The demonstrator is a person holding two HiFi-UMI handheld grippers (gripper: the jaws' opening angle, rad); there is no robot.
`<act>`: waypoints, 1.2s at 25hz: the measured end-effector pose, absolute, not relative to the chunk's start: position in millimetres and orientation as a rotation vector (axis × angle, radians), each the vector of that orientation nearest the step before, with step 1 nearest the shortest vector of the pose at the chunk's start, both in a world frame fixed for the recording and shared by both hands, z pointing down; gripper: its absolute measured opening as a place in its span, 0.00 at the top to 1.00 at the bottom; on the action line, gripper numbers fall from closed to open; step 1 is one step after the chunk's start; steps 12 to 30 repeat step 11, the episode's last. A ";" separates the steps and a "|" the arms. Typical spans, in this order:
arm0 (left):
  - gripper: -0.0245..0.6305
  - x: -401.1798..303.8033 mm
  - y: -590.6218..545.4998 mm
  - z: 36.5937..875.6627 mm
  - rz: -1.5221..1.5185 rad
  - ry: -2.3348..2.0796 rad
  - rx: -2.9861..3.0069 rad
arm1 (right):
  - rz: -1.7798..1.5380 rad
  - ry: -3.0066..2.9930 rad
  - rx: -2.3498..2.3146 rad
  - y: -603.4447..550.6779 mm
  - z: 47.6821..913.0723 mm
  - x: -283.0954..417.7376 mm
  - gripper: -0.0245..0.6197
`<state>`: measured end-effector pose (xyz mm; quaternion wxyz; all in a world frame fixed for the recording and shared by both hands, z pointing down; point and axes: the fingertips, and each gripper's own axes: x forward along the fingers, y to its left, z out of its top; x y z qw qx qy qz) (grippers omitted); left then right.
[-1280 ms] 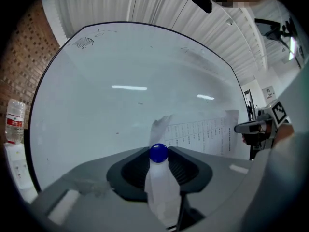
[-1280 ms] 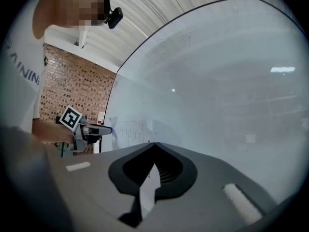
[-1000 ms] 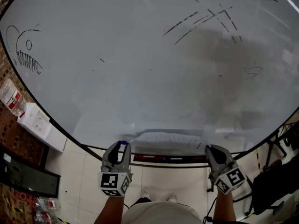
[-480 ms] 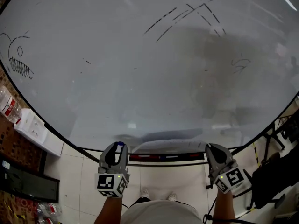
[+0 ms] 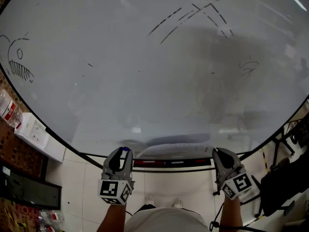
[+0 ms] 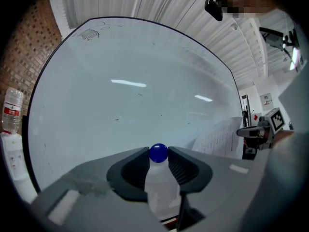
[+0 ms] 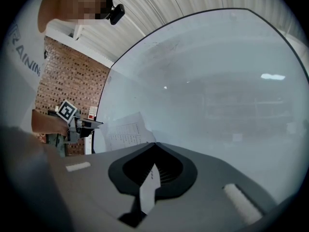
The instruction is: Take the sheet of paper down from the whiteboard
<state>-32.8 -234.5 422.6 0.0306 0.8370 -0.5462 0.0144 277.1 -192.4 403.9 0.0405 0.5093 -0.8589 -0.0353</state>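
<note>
left gripper (image 5: 121, 153) clamps a blue-capped piece (image 6: 158, 153), probably the magnet, already off. the sheet (image 5: 175, 149) sags at six o'clock on the whiteboard (image 5: 145, 71), its edge pinched in the closed right gripper (image 7: 154, 146); only drawing it away seems left.

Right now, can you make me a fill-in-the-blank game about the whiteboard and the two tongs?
1. The left tongs pinch a pin whose round top is ____.
2. The right tongs are shut on a corner of the sheet of ____.
3. In the head view, the toothy doodle sits on the ____ side of the whiteboard.

Missing words: blue; paper; left.
</note>
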 end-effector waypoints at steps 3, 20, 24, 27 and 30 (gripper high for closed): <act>0.77 -32.8 -234.0 422.1 0.044 -1.682 2.581 | -0.107 -2.631 1.564 -192.4 403.1 277.0 0.95; 0.77 -31.9 -235.1 421.3 0.039 -1.684 2.586 | -0.091 -2.629 1.586 -195.3 403.0 279.9 0.95; 0.77 -31.9 -235.1 421.3 0.039 -1.684 2.586 | -0.091 -2.629 1.586 -195.3 403.0 279.9 0.95; 0.77 -31.9 -235.1 421.3 0.039 -1.684 2.586 | -0.091 -2.629 1.586 -195.3 403.0 279.9 0.95; 0.77 -31.9 -235.1 421.3 0.039 -1.684 2.586 | -0.091 -2.629 1.586 -195.3 403.0 279.9 0.95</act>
